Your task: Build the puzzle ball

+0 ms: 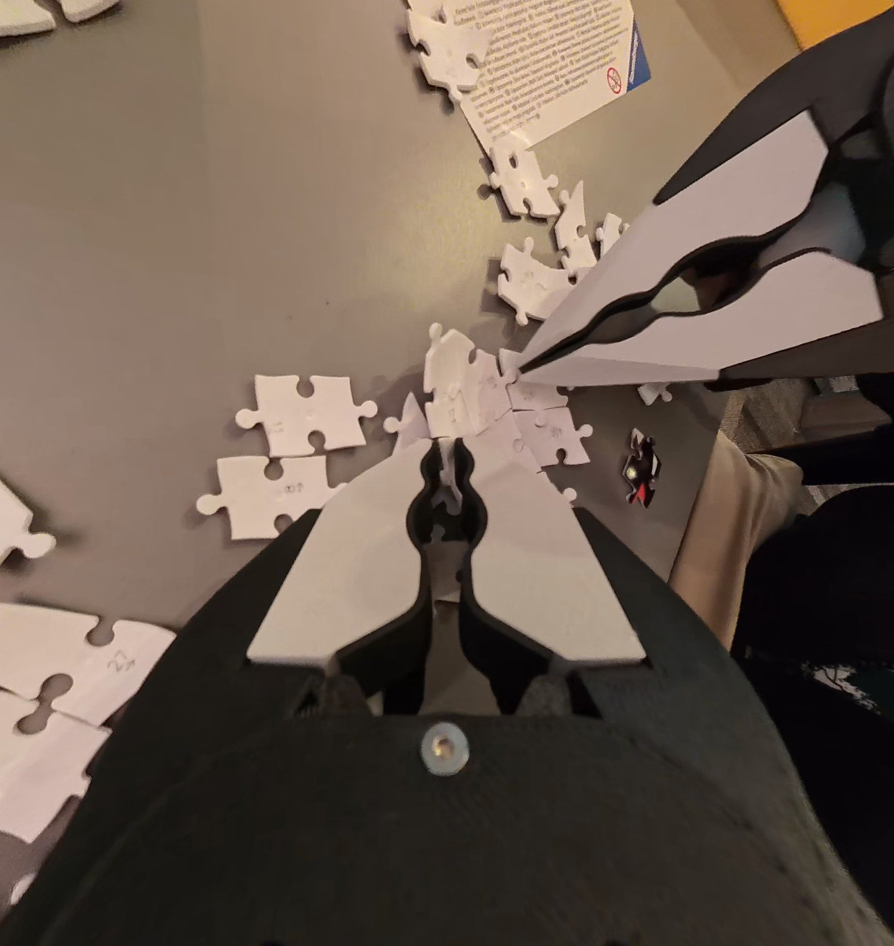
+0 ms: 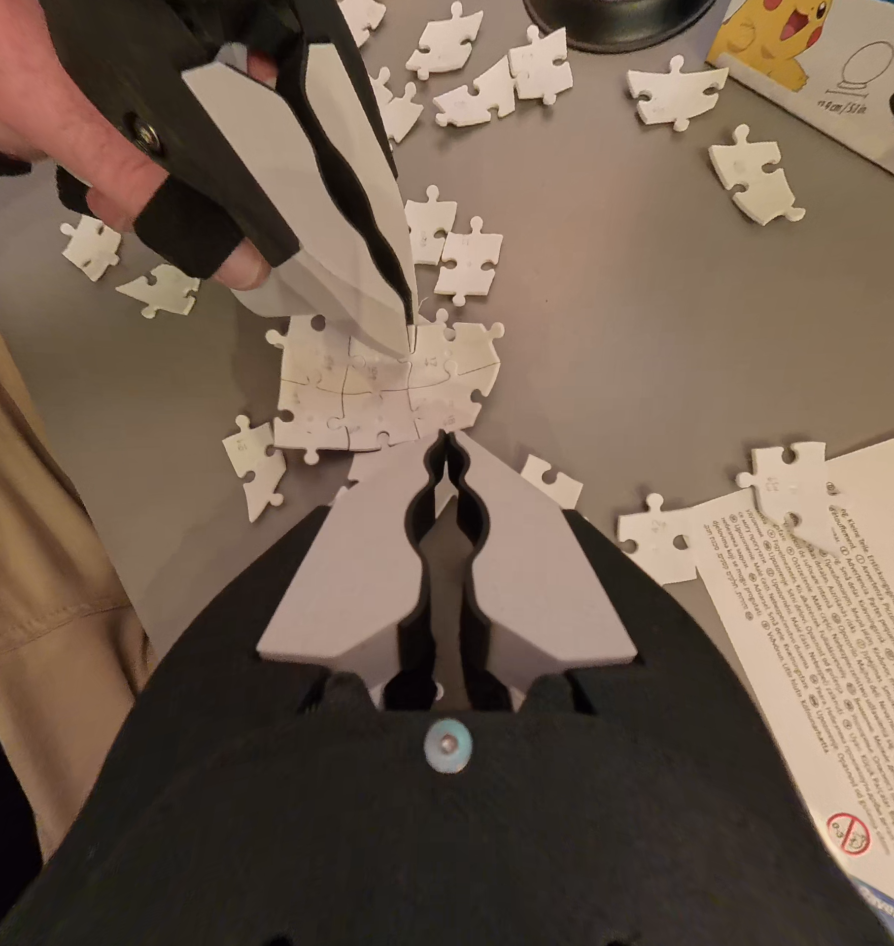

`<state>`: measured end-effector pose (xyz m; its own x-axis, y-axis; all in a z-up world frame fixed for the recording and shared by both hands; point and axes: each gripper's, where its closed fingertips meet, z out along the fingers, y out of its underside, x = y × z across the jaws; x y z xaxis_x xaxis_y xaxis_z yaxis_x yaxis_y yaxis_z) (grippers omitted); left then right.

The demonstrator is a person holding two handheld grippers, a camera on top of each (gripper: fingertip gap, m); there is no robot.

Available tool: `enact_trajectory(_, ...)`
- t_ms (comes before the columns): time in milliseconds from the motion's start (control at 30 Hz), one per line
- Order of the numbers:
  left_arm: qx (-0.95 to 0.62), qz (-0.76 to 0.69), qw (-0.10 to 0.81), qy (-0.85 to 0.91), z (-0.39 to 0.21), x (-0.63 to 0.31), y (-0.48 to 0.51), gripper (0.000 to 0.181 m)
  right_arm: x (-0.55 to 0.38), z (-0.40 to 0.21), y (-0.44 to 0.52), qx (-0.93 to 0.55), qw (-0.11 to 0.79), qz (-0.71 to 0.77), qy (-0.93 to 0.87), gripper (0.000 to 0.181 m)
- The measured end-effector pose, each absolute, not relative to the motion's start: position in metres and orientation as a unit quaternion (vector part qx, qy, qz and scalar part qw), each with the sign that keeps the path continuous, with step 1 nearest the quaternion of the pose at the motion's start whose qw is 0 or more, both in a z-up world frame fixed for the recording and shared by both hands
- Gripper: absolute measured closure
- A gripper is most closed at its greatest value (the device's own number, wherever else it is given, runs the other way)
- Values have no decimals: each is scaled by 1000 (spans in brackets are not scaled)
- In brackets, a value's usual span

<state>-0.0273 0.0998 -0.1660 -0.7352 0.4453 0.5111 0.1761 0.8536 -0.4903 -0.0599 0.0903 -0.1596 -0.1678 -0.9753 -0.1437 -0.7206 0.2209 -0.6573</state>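
A curved patch of several joined white puzzle pieces (image 2: pixel 373 389) is at the middle of the grey table (image 2: pixel 614 307); it also shows in the left wrist view (image 1: pixel 465 389). My left gripper (image 1: pixel 447 448) is shut on one edge of the patch, and a white piece shows between its jaws. In the right wrist view the left gripper (image 2: pixel 409 322) comes down from the upper left, held by a hand (image 2: pixel 50 102). My right gripper (image 2: pixel 446 437) is shut at the opposite edge of the patch, seemingly pinching it. It reaches in from the right in the left wrist view (image 1: pixel 517 369).
Loose white pieces (image 2: pixel 470 266) lie all around, some joined in pairs (image 1: pixel 312 420). A printed leaflet (image 2: pixel 793 640) lies at the right, a puzzle box (image 2: pixel 818 66) and a black round stand (image 2: pixel 619 20) at the back. One dark printed piece (image 1: pixel 642 471) lies near the table edge.
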Motion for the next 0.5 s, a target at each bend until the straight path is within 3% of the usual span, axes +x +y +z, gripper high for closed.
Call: enact_trajectory(500,-225,206,257,-917,-160,-30,98,177,-79,-164,103,-584,272,-177,744,179)
